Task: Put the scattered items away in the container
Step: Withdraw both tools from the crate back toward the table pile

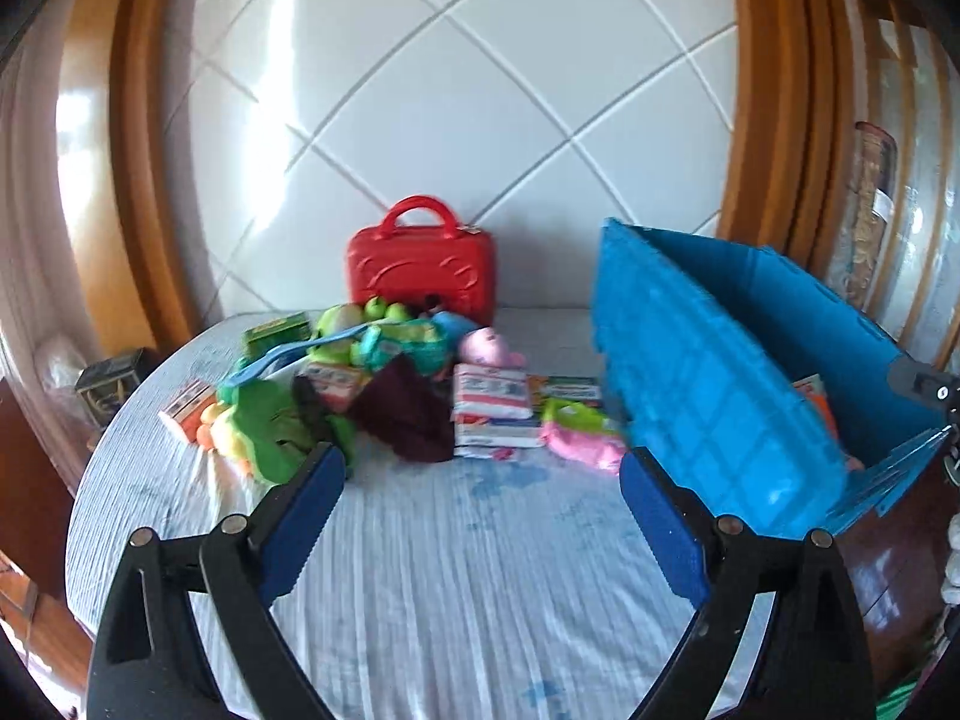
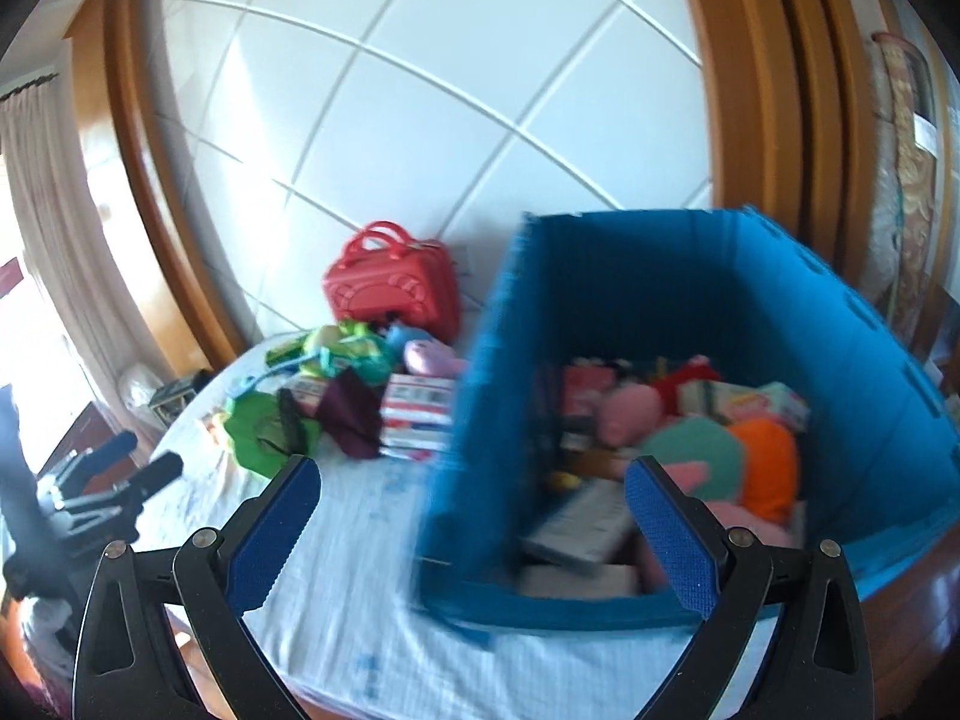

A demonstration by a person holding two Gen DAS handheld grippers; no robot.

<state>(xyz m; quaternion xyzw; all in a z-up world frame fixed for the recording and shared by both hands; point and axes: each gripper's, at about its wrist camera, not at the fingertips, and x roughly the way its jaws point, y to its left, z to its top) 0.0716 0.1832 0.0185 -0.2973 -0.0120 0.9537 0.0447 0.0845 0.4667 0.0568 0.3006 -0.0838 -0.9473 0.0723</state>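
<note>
Both grippers, left (image 1: 483, 471) & right (image 2: 471, 483), gape empty; toy pile (image 1: 336, 396) sits left of blue bin (image 2: 690, 312), contents prob plushies w/ boxes.

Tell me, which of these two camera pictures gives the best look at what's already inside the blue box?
The right wrist view. It looks down into the blue box and shows plush toys and packets piled inside, though blurred. The left wrist view mostly shows the box's outer wall, with only a sliver of its contents at the far right.

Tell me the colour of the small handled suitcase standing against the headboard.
Red. The small suitcase shows best in the left wrist view, standing upright behind the toy pile.
</note>
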